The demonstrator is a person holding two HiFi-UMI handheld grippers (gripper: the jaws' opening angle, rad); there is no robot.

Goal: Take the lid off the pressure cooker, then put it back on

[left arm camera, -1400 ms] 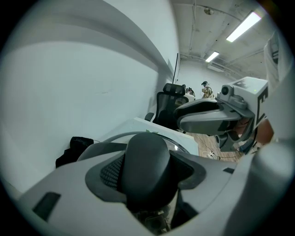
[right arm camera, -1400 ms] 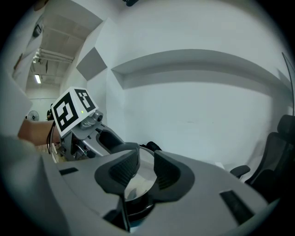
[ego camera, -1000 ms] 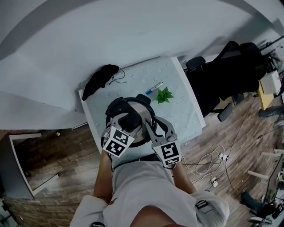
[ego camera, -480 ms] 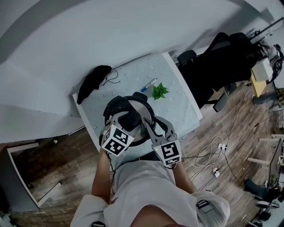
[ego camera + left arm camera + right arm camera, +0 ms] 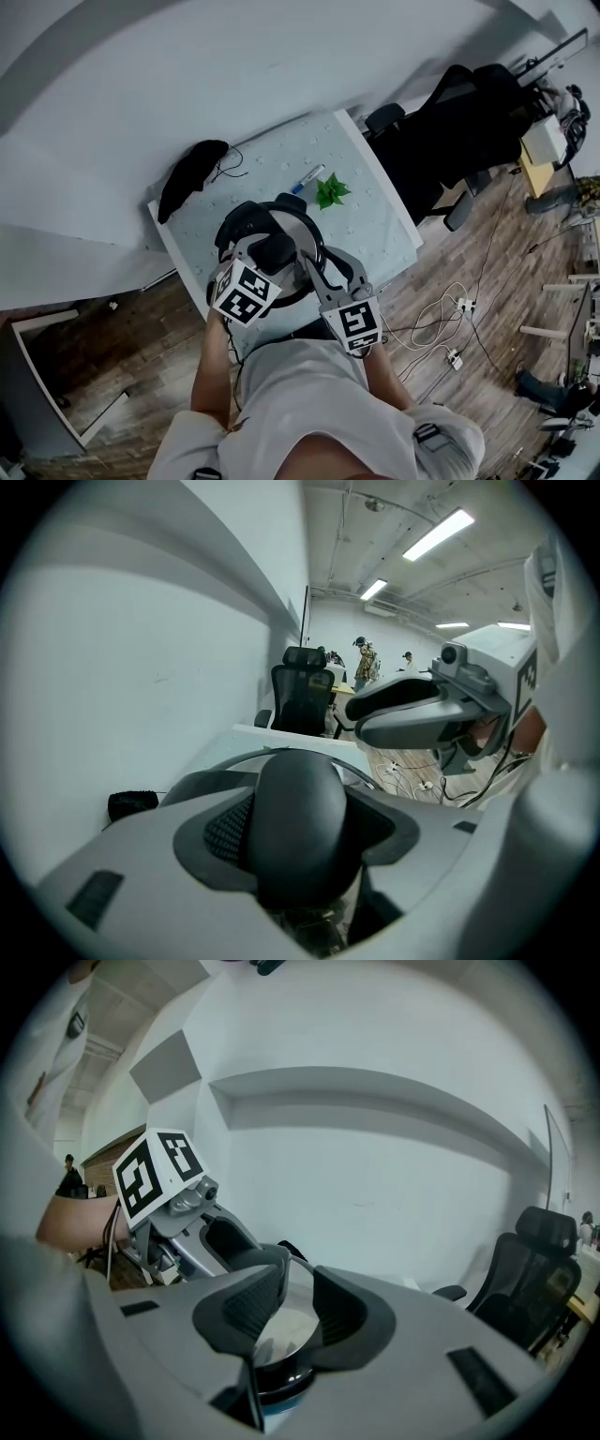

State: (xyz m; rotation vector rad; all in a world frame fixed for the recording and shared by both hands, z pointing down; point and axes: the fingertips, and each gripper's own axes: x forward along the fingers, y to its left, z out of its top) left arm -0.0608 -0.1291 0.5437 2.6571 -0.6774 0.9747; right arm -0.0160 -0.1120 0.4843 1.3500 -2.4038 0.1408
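Plainly, square markers (image 5: pixel 246 293) on left gripper (image 5: pixel 271 247), clamping lid handle (image 5: pixel 295 827).

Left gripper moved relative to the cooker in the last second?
No. The left gripper stays on the lid handle, same spot against the pressure cooker rim; table and cooker just drift together in frame.

A pale dotted table (image 5: pixel 272 159) is set against a white wall (image 5: pixel 234 66). A black pouch (image 5: pixel 187 175) with a thin cord is laid at its far left corner. A marker (image 5: pixel 307 178) is laid just beside a small green sprig (image 5: pixel 330 192) (real or plastic cannot be told). Black office chairs (image 5: pixel 450 122) are seen at the right, and cables (image 5: pixel 450 323) are strewn over the wooden floor (image 5: pixel 122 347).
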